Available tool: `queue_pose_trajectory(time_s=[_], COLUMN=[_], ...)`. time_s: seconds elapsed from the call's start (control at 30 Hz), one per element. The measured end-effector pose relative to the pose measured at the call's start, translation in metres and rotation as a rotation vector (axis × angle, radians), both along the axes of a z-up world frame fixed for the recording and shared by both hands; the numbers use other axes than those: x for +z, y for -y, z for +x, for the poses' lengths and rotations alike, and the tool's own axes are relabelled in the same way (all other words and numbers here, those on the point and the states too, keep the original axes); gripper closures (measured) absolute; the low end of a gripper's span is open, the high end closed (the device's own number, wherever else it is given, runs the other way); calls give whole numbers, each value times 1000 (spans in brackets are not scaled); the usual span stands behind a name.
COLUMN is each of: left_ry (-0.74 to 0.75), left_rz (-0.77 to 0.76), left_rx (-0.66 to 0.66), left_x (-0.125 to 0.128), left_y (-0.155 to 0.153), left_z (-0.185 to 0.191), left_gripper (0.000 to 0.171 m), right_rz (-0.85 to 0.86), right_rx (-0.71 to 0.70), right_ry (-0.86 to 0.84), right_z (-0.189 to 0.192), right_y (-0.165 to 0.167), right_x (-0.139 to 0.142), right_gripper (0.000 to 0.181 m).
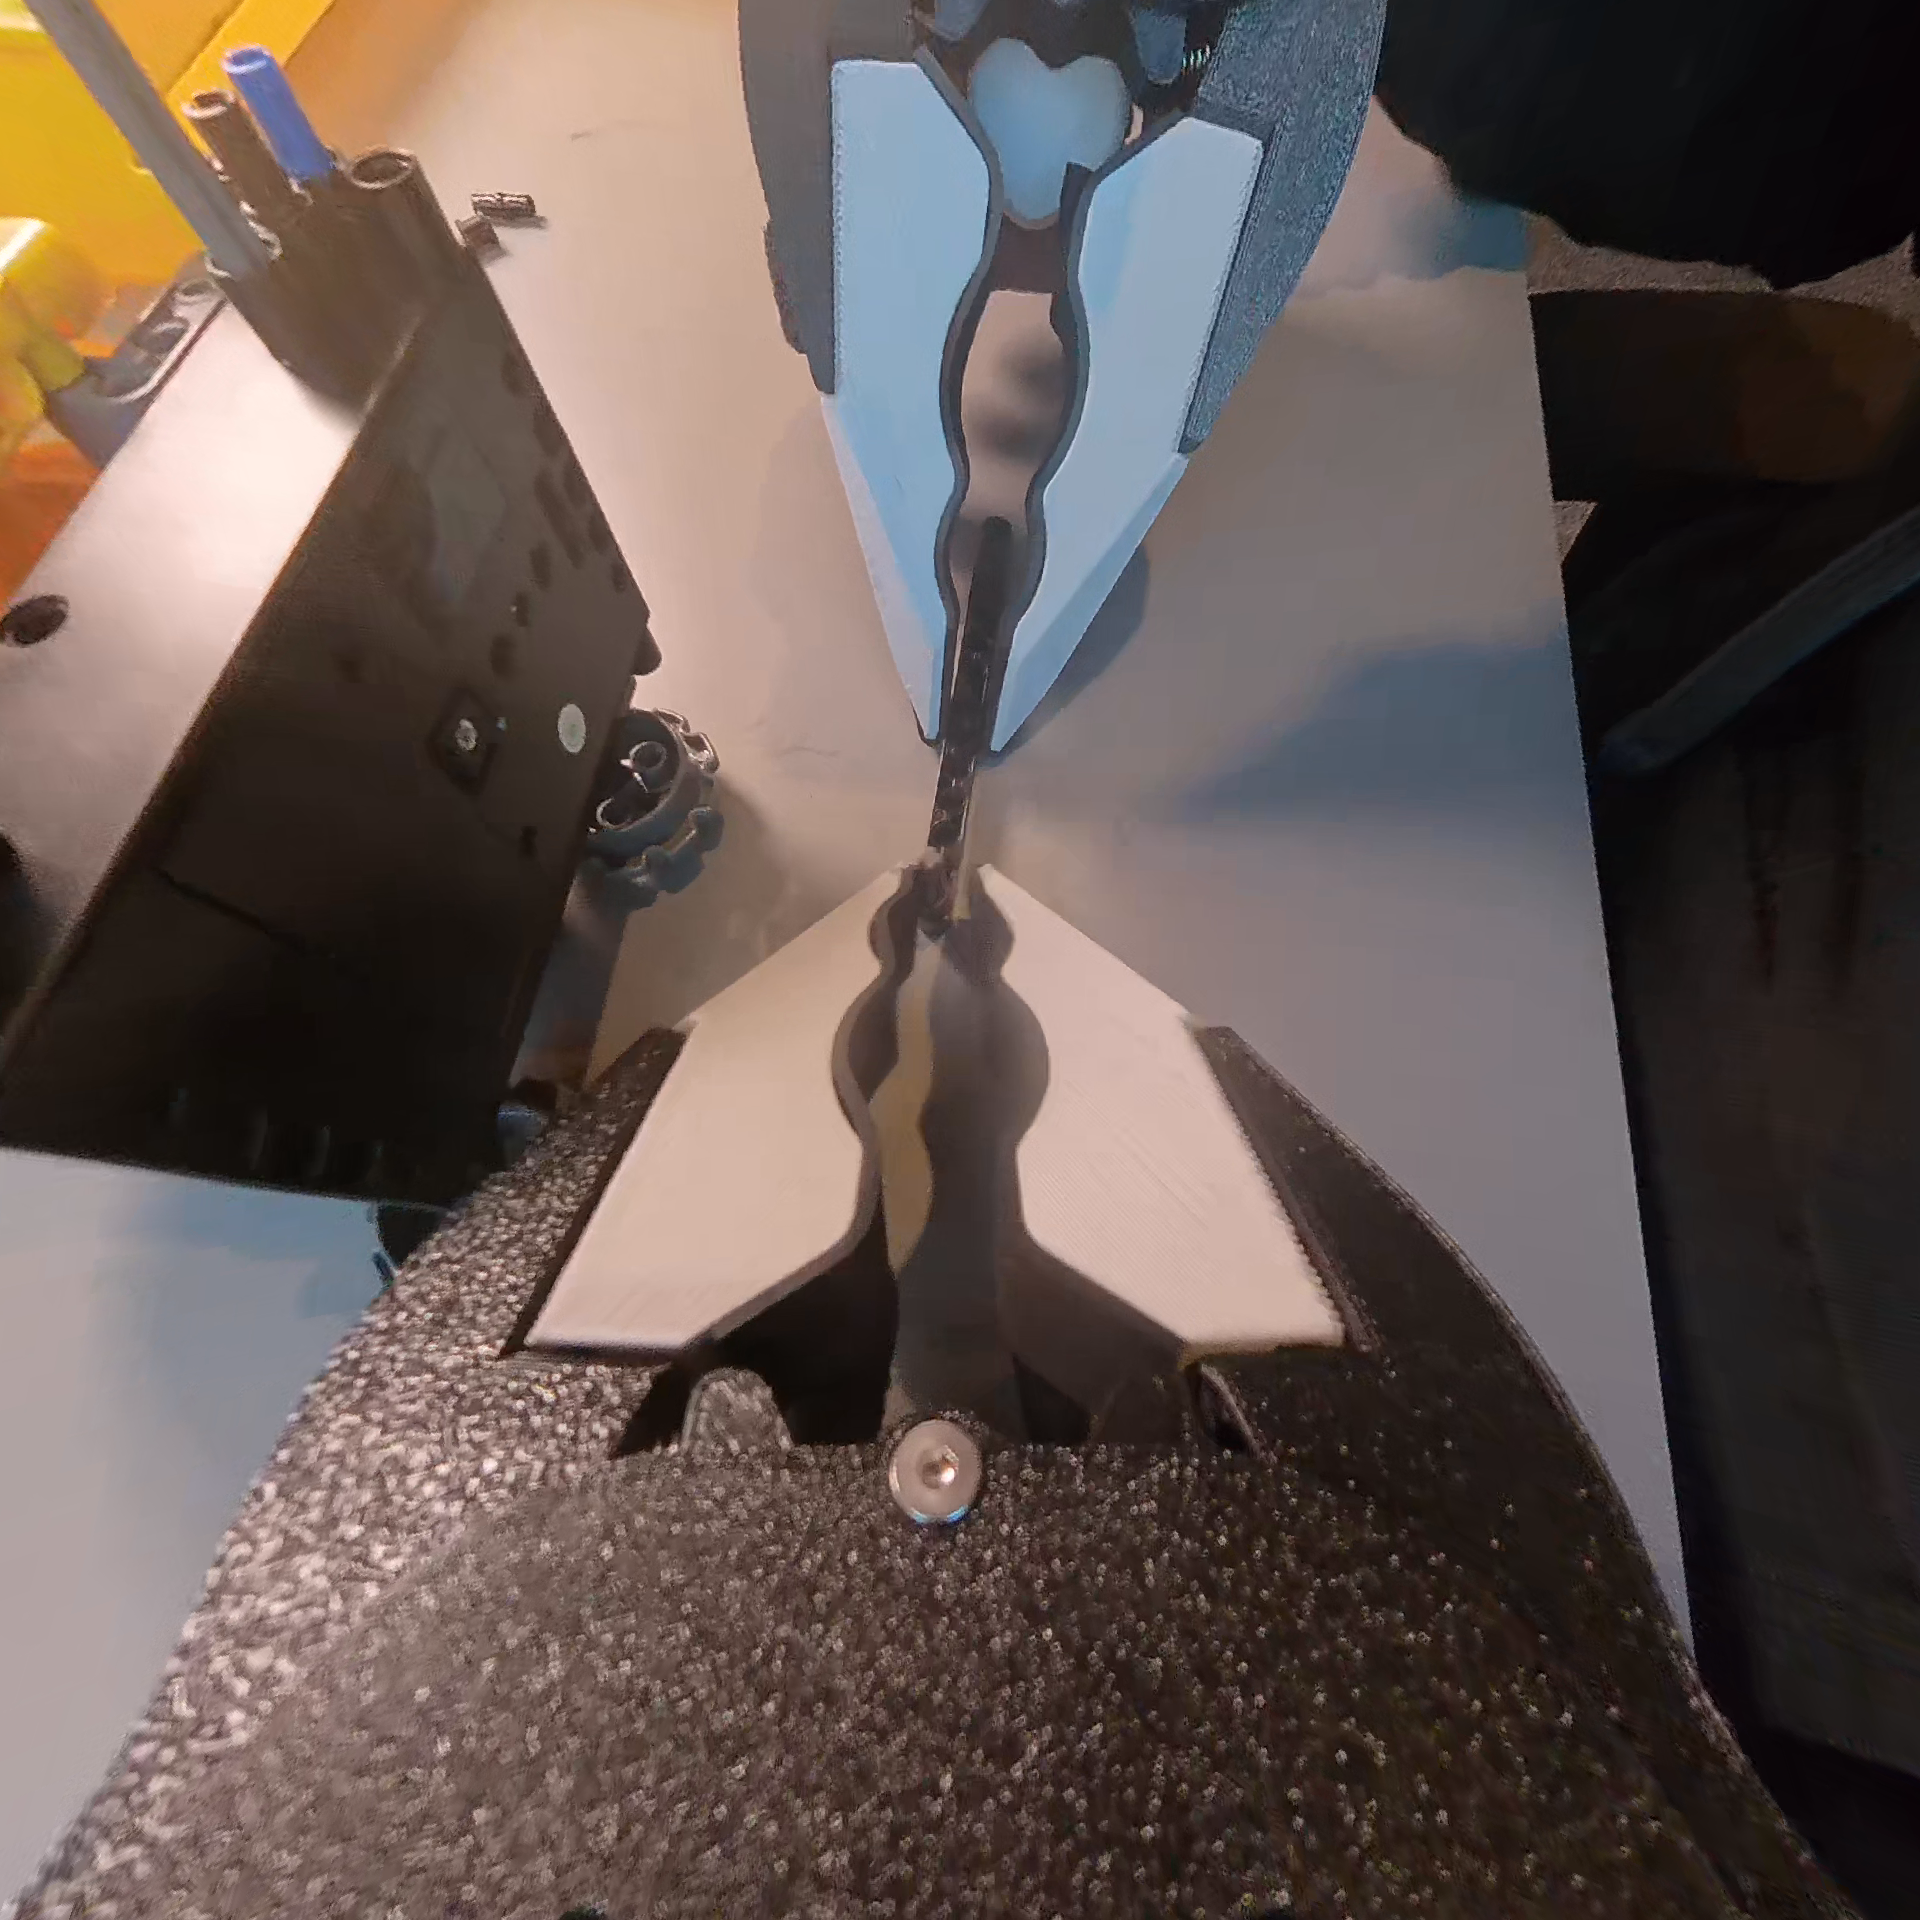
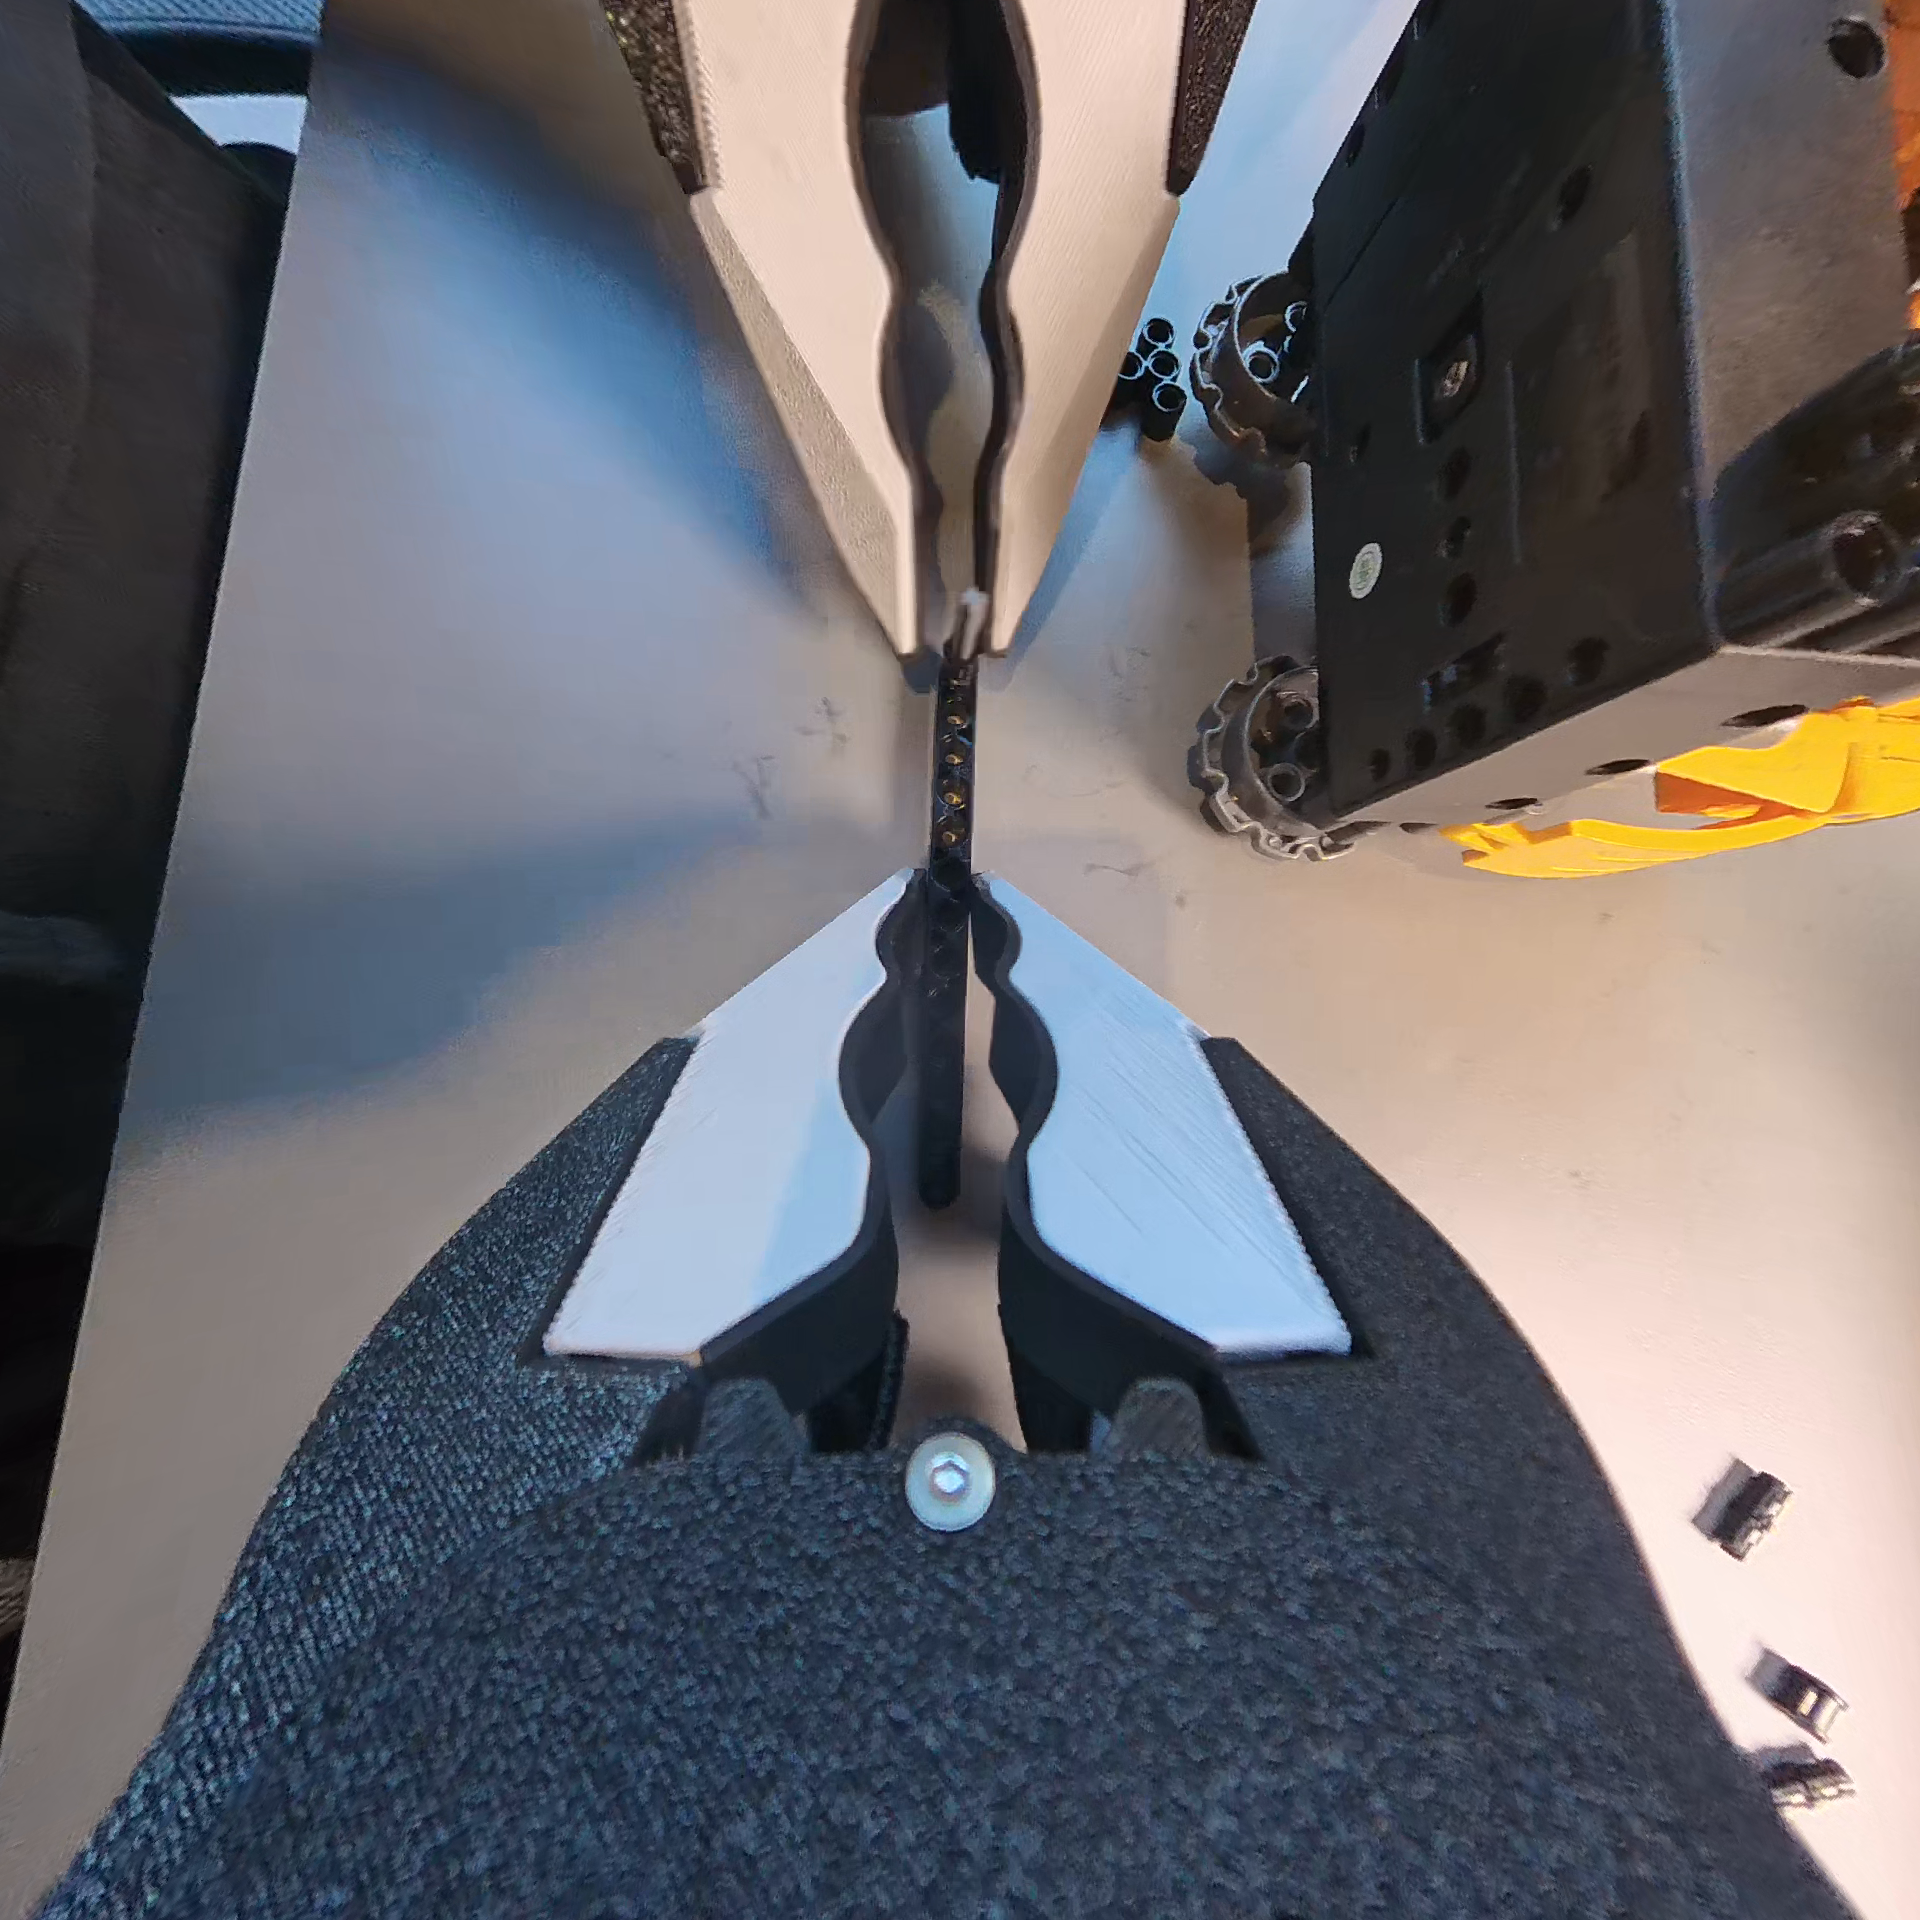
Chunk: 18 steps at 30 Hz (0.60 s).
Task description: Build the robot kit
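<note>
1. My left gripper (image 1: 940, 894) pinches 1 end of the black strip (image 1: 958, 769).
2. My right gripper (image 2: 943, 883) clamps its other end.
3. The strip hangs above the table (image 2: 520, 675); black box (image 2: 1507, 364) at 2 o'clock.

You have no writing, brand, number or sign here that can be read. The only thing that may bear print is a small round sticker (image 2: 1363, 570) on the black box (image 2: 1538, 436) beside the wheels, and it is too small and blurred to make out. From the left wrist view the same box (image 1: 343, 665) shows only a plain pale dot (image 1: 570, 727) on its side.
</note>
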<state>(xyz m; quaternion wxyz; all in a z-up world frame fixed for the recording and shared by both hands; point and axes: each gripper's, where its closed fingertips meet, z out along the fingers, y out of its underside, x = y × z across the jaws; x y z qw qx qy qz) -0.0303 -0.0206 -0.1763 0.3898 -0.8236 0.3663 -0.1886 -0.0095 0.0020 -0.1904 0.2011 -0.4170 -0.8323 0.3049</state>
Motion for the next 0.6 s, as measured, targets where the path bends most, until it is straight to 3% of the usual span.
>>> queue_pose_trajectory(time_s=[0.1, 0.23, 0.43, 0.6], left_ry=[-20, -83, -97, -120], left_rz=[-16, 14, 17, 26], left_rx=[17, 35, 17, -51], left_x=[-5, -10, -14, -16], left_y=[3, 4, -4, -1], left_z=[-3, -8, -6, 0], left_gripper=[143, 142, 150, 167], right_rz=[12, 21, 4, 13], right_rx=[-3, -12, -43, -34], right_ry=[-23, -12, 29, 17], right_z=[1, 11, 21, 20], right_y=[-1, -6, -13, -10], right_x=[1, 1, 0, 1], right_gripper=[170, 164, 167, 174])
